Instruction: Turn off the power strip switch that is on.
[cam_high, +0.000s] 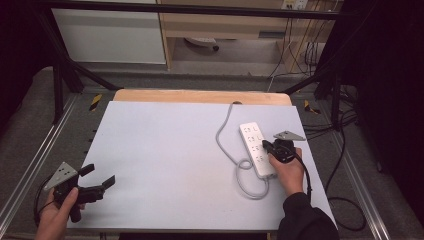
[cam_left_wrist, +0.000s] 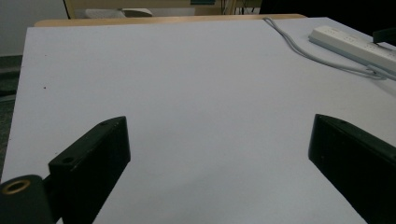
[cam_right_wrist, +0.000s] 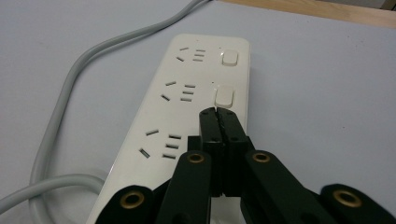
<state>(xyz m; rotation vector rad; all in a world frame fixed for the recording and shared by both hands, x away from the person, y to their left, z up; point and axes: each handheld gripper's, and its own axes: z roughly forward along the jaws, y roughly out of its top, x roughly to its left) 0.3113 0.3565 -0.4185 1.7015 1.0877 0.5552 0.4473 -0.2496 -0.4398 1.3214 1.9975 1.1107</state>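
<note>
Power strip (cam_right_wrist: 187, 107), rigid, light plastic likely to skid on the table (cam_high: 165, 150), lies directly under the right gripper (cam_right_wrist: 217, 113), whose closed, empty jaws suit pressing its rocker switches (cam_right_wrist: 223, 95), while the left gripper (cam_left_wrist: 219, 154) gapes wide, holding nothing.

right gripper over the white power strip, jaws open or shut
Shut: the right gripper has its black jaws pressed together, tips over the white power strip.

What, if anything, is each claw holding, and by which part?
Nothing is held. The left claw is open over the bare table. The right claw is shut, its tips over the power strip near a switch, with nothing between them.
</note>
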